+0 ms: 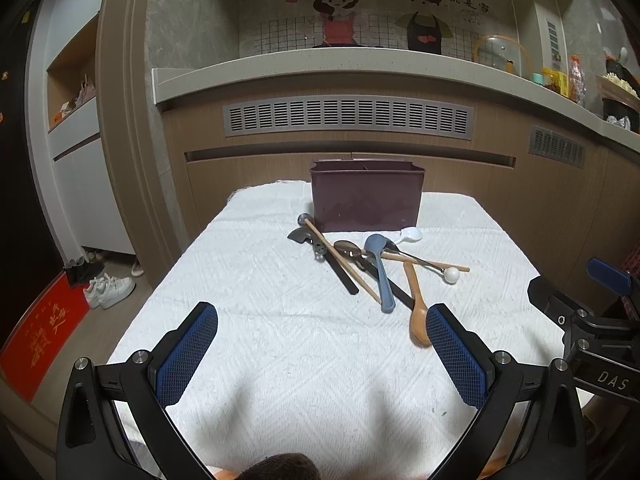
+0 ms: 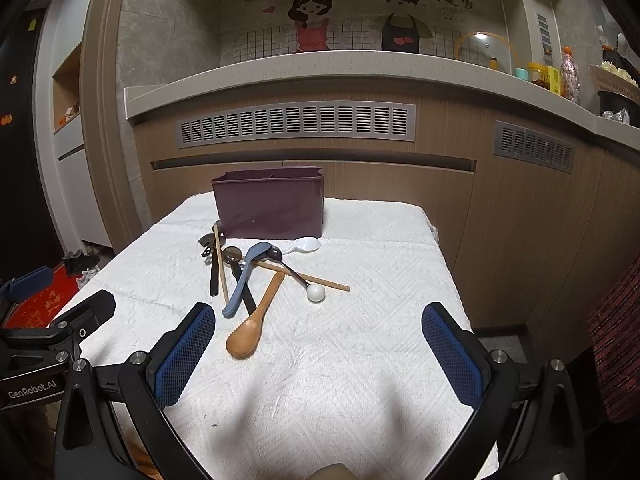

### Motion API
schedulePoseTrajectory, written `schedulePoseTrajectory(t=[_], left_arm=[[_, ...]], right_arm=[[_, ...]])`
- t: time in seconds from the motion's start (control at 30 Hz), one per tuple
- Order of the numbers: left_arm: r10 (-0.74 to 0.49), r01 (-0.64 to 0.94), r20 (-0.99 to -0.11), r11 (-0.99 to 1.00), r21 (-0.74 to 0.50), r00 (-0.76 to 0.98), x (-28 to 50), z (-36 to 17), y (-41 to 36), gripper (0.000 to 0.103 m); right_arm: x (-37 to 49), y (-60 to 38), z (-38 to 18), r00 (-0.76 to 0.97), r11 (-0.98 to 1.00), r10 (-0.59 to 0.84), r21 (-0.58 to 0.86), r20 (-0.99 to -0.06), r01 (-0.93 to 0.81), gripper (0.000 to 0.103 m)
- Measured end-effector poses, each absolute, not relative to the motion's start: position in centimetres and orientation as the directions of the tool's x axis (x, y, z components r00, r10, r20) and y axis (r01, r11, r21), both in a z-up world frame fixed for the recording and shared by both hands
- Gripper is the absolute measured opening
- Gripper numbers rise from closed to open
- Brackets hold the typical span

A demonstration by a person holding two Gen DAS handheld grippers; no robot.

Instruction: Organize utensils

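Observation:
A dark maroon utensil holder (image 1: 366, 196) (image 2: 270, 208) stands upright at the far end of the white cloth. In front of it lies a loose heap: a wooden spoon (image 1: 416, 312) (image 2: 252, 326), a blue-grey spoon (image 1: 380, 268) (image 2: 242, 280), chopsticks (image 1: 342, 266) (image 2: 304, 276), a black-handled tool (image 1: 340, 270), a white spoon (image 1: 412, 235) (image 2: 306, 245) and a metal spoon with a white ball end (image 1: 452, 275) (image 2: 316, 293). My left gripper (image 1: 322, 322) hangs open near the heap's front, the wooden spoon's bowl beside its right finger. My right gripper (image 2: 318, 320) is open too, to the right of the heap, holding nothing.
The white cloth (image 1: 280, 320) covers a small table with edges on both sides. A wooden cabinet with vents (image 1: 348, 116) and a counter behind it carry jars and a glass lid (image 1: 500, 54). Shoes (image 1: 108, 290) and a red mat (image 1: 40, 328) lie on the floor at left.

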State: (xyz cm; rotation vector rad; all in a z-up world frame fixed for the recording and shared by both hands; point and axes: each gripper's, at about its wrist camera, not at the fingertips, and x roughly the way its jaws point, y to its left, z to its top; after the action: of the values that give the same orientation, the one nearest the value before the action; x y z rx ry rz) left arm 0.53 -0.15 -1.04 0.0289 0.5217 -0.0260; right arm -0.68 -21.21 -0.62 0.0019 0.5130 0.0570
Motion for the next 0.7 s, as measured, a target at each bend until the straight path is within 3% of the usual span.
schedulePoseTrajectory(t=[0.7], left_arm=[[-0.016, 0.03, -0.501, 0.999, 0.02, 0.865, 0.6, -0.97, -0.01, 0.103]], right_arm=[[-0.67, -21.24, -0.67, 0.867, 0.998, 0.063, 0.021, -0.495, -0.06, 0.102]])
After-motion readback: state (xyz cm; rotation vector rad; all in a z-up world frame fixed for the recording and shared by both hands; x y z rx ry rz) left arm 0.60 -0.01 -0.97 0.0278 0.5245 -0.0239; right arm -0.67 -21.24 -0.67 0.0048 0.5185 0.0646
